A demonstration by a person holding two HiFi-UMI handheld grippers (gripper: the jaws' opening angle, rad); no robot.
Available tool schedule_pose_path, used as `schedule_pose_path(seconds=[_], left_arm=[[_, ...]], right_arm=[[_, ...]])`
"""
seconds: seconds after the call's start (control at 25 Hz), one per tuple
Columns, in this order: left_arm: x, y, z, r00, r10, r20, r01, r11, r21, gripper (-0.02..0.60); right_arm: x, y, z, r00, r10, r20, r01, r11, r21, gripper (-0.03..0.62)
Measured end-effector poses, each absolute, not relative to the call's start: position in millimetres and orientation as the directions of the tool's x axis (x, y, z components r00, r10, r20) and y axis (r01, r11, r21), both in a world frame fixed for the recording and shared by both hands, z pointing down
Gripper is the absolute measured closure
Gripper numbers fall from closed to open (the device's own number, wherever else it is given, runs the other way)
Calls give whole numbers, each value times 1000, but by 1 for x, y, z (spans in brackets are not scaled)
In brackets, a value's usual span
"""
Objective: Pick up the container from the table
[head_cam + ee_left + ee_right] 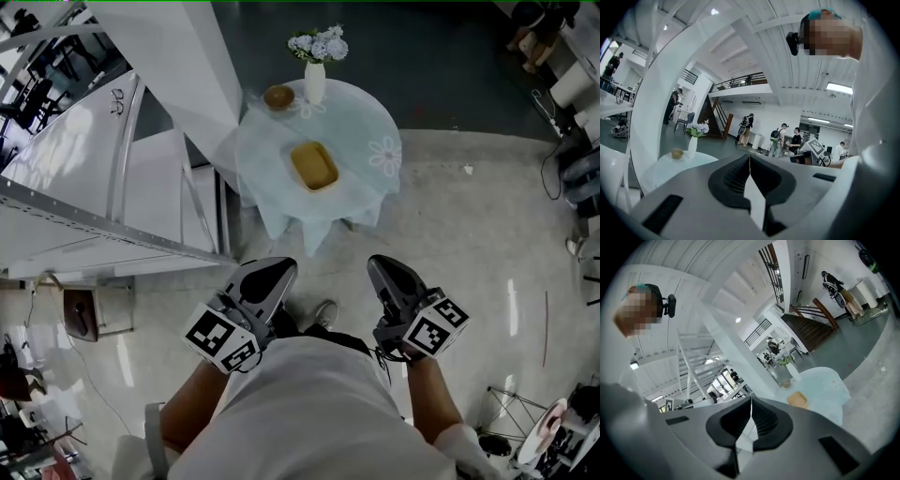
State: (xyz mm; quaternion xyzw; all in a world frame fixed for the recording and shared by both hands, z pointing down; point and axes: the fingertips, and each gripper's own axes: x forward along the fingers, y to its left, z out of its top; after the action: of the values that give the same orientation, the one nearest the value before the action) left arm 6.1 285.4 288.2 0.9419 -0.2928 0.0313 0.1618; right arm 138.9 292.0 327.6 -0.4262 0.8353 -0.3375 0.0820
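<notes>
**Both grippers shut and empty, container on the far table**

A pale, glossy floor (469, 234) fills the near and right side of the head view, and a white staircase (122, 178) takes up the left. Far from the person, at centre, stands a round table (366, 122) under a light cloth with flower shapes printed on it, one of them at its right edge.

The person's white-shirted torso (309, 412) fills the near edge, and both arms are held close in front of it. The left gripper (279, 270) and the right gripper (382, 267) sit side by side, pointing toward the table and well short of it. In each gripper's own view the ribbed dark pads meet along a single line, so both pairs of jaws are fully together with nothing between them. Each gripper carries a marker cube (223, 339) – the only print that can be made out is its black-and-white square code pattern, with no letters to read.

A white vase (315, 82) of pale flowers (319, 45) stands at the table's far edge. The container (314, 166) – yellow, rectangular, shallow and open-topped – lies near the middle of the cloth, nearer than the vase and apart from it. A small brown bowl (278, 96) sits just left of the vase.
</notes>
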Motion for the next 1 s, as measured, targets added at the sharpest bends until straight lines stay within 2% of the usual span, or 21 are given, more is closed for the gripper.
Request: schedule_pose_path(seconds=[0.52,1.0], left_arm=[[8,275,294,809,-565,159,-585,-754,298,560],[-6,216,310,815,-558,156,-576,-752,321,560]], right_arm=[[146,281,342,-635,-751,182,-653,396,-646,571],[132,222,355,-625,-750,216,-670,372,-642,571]])
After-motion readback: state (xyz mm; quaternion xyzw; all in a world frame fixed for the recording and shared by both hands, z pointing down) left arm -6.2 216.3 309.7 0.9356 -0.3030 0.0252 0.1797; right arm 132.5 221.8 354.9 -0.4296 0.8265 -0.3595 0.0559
